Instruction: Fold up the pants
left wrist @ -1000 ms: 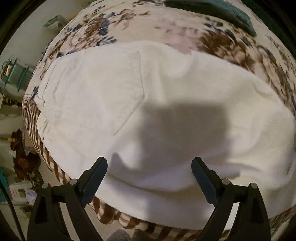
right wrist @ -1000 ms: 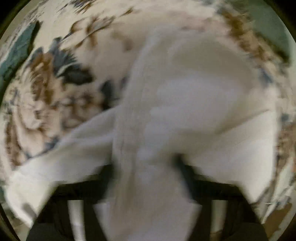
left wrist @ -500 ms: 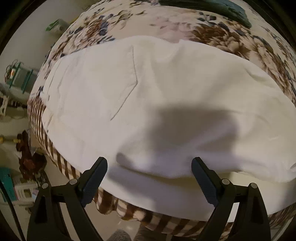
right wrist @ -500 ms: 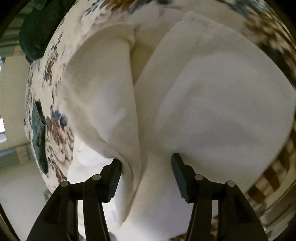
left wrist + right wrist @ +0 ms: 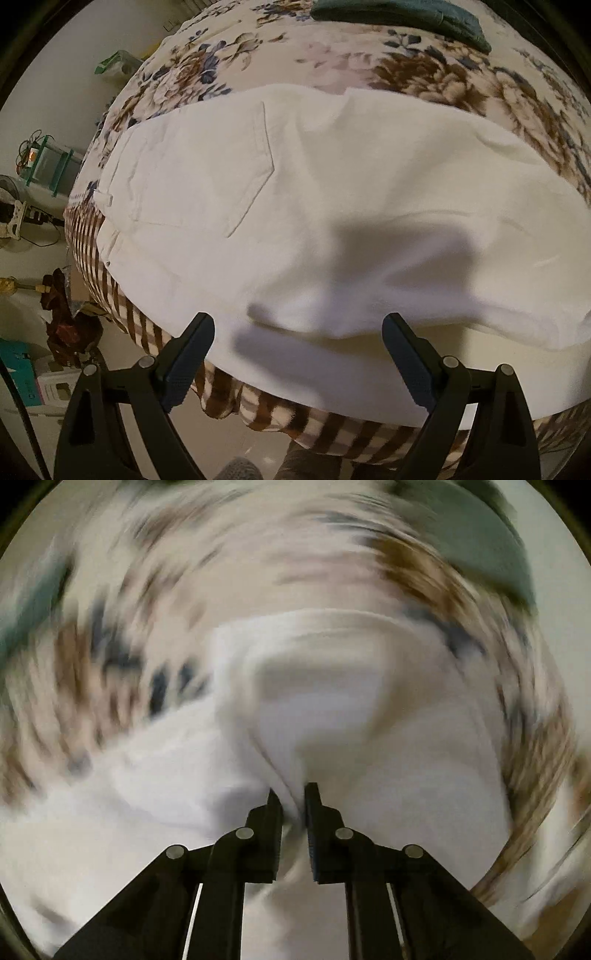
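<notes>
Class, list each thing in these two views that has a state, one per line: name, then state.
Pants: lying flat on the blanket, back pocket up, one part pinched and lifted.
Left gripper: open, holding nothing.
Right gripper: just closed on the white cloth.
Blanket: spread out, hanging over the edge.

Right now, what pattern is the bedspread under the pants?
Floral, brown and blue on cream: bedspread under the white pants. Clearest in left wrist view.
</notes>
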The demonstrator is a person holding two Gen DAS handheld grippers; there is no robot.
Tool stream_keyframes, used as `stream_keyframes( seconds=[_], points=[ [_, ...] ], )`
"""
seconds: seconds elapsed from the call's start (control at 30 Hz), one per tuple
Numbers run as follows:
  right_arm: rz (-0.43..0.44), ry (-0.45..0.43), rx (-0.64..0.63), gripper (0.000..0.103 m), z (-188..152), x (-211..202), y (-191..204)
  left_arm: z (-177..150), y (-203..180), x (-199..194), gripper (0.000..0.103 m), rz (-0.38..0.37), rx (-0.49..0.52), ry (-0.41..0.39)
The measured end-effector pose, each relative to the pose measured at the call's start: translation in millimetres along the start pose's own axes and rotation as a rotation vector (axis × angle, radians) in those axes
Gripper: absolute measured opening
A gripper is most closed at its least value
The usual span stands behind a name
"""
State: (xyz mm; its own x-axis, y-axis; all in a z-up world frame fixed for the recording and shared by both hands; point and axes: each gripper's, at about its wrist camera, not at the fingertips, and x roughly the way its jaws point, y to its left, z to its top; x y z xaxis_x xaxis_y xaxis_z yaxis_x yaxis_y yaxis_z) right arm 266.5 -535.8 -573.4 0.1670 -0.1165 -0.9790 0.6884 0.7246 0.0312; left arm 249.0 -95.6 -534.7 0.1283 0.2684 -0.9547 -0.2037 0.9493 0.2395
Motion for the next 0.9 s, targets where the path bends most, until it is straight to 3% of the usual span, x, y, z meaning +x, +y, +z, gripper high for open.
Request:
stream_keyframes(
  seconds=[0.07, 0.13, 0.23, 0.3, 0.37, 0.43, 0.47, 0.5, 0.63, 0.67, 0.73, 0.77, 0.83, 0.87, 0.9],
  points=[
    [0.096, 0.036, 0.241, 0.01, -21, -11, -63, -2, -1, 0, 0.093, -0.007, 0.005, -0.002],
    [0.243, 0.167, 0.461, 0.012, -49, 3, -117, -5, -4, 3, 0.093, -0.021, 0.007, 0.007],
    [0.401, 0.233, 0.587, 0.023, -74, 23, -141, -7, -5, 9, 0.093, -0.042, -0.001, 0.035],
    [0.448, 0.218, 0.563, 0.04, -84, 23, -143, -8, -1, 8, 0.093, -0.058, -0.016, 0.033],
    [0.457, 0.212, 0.515, 0.054, -82, 29, -140, -8, 3, 7, 0.093, -0.071, -0.031, 0.021],
    [0.403, 0.209, 0.439, 0.052, -69, 46, -108, -9, 9, 9, 0.093, -0.076, -0.046, 0.017],
    [0.366, 0.192, 0.395, 0.021, -63, 46, -98, -9, 14, 11, 0.093, -0.081, -0.059, 0.02],
    [0.315, 0.168, 0.304, 0.004, -61, 33, -88, -10, 17, 12, 0.093, -0.083, -0.067, 0.024],
    [0.202, -0.036, 0.164, 0.004, -70, -40, -73, -15, 34, 14, 0.093, -0.115, -0.112, 0.033],
    [0.18, -0.023, 0.165, 0.004, -71, -39, -68, -16, 39, 15, 0.093, -0.122, -0.122, 0.03],
    [0.143, 0.096, 0.23, 0.004, -81, -9, -67, -19, 48, 20, 0.093, -0.143, -0.142, 0.035],
    [0.146, 0.152, 0.243, 0.009, -79, 8, -60, -21, 53, 23, 0.093, -0.15, -0.156, 0.042],
    [0.24, 0.3, 0.35, 0.012, -89, 42, -62, -21, 63, 27, 0.093, -0.167, -0.183, 0.055],
    [0.275, 0.303, 0.389, 0.015, -94, 44, -62, -22, 70, 30, 0.093, -0.172, -0.198, 0.06],
    [0.29, 0.287, 0.404, 0.024, -95, 43, -59, -21, 80, 32, 0.093, -0.179, -0.216, 0.06]
  ],
)
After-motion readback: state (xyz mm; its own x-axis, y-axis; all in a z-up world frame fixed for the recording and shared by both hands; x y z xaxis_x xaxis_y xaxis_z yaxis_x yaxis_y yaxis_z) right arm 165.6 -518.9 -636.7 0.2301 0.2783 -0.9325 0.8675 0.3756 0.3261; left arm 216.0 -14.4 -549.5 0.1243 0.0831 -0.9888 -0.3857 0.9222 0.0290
